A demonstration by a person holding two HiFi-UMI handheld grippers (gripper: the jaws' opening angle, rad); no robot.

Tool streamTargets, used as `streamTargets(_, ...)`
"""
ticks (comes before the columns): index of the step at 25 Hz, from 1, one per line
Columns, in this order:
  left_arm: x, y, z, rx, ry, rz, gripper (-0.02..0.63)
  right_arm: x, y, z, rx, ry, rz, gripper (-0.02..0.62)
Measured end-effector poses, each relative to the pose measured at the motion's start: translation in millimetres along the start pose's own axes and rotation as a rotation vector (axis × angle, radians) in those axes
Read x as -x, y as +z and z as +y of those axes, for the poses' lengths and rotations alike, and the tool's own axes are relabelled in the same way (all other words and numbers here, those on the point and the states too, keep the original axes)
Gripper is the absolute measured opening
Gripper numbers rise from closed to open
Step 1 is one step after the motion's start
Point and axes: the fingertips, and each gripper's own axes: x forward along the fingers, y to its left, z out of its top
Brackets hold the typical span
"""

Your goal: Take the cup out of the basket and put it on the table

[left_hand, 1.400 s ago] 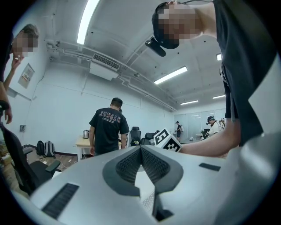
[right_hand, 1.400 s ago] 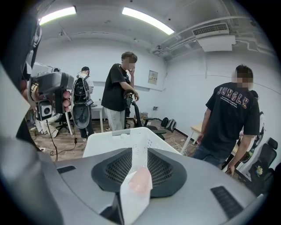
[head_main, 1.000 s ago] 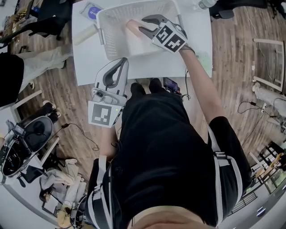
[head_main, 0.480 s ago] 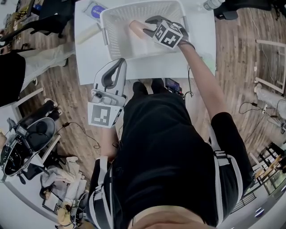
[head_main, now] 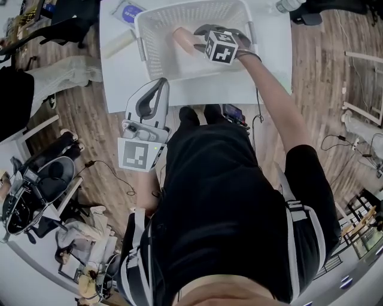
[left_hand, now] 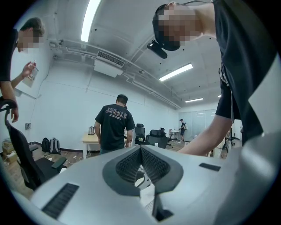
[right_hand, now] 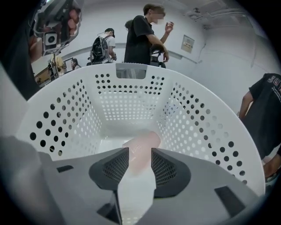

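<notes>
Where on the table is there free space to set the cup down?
The widest bare patch is the table strip between the basket and the table's near edge. A narrower strip runs right of the basket. Left of it is crowded: a pale roll and a blue-labelled pack.

Table [head_main: 179, 92] far edge + bottle [head_main: 286, 5] off-frame at top; blue-label pkg [head_main: 127, 11] too small to ID.

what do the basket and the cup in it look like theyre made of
Basket: white moulded plastic with a semi-matte finish; the rows of round holes and the moulded handle slot point that way. Cup: pale pink, smooth and even, with no print showing; likely plastic, though matte ceramic or silicone cannot be ruled out.
</notes>
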Motion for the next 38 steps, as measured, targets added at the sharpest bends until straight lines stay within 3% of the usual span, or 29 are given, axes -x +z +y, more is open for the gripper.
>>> streamTargets(8, 0, 0, 0, 0.007, 0.000, -0.002, 0.019, -23, -16, 9, 0.083, 0.014, 0.069, 0.156)
streamTargets(25, -2, -6, 0, 0.003, 0.013, 0.029, 0.018, -43, -25, -8, 0.163, -0.116, 0.072, 0.152)
streamTargets(38, -2, -7, -3, -0.008, 0.013, 0.033, 0.019, -28, -18, -29, 0.094, -0.216, 0.022, 0.029)
